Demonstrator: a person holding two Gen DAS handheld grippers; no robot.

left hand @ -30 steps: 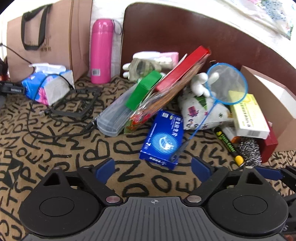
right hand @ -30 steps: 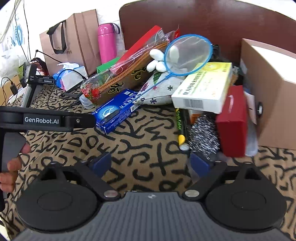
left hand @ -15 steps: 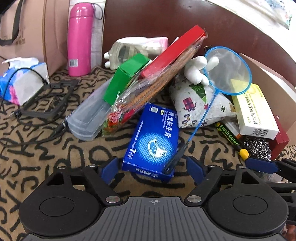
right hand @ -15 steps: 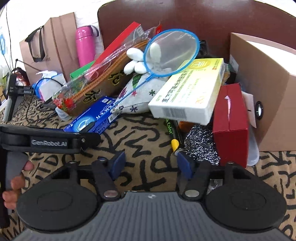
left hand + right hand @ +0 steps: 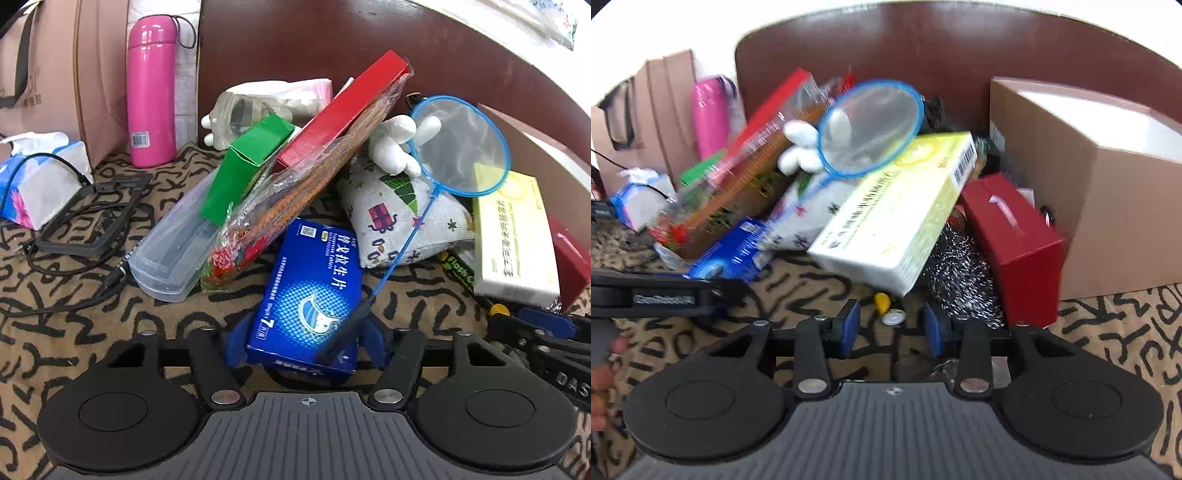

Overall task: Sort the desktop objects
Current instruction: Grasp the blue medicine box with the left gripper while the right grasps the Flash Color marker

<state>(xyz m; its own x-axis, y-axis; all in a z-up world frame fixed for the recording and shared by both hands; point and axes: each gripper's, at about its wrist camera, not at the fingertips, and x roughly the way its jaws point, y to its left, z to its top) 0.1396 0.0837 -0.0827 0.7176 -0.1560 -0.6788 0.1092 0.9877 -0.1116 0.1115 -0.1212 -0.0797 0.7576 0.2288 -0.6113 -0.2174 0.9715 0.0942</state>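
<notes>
Patterned cloth [image 5: 74, 325], left tongs [image 5: 303, 341] closing around blue box [image 5: 310, 291]

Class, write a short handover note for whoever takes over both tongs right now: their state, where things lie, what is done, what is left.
Left tongs: jaws have just been closing around the near end of the blue medicine box; contact looks likely, grip unconfirmed.
Right tongs: jaws have just been closing, empty, by the marker's yellow end and a white cap.
Blue net lies across the box; its handle may drag.
Nothing visibly sorted; whole pile remains.
</notes>
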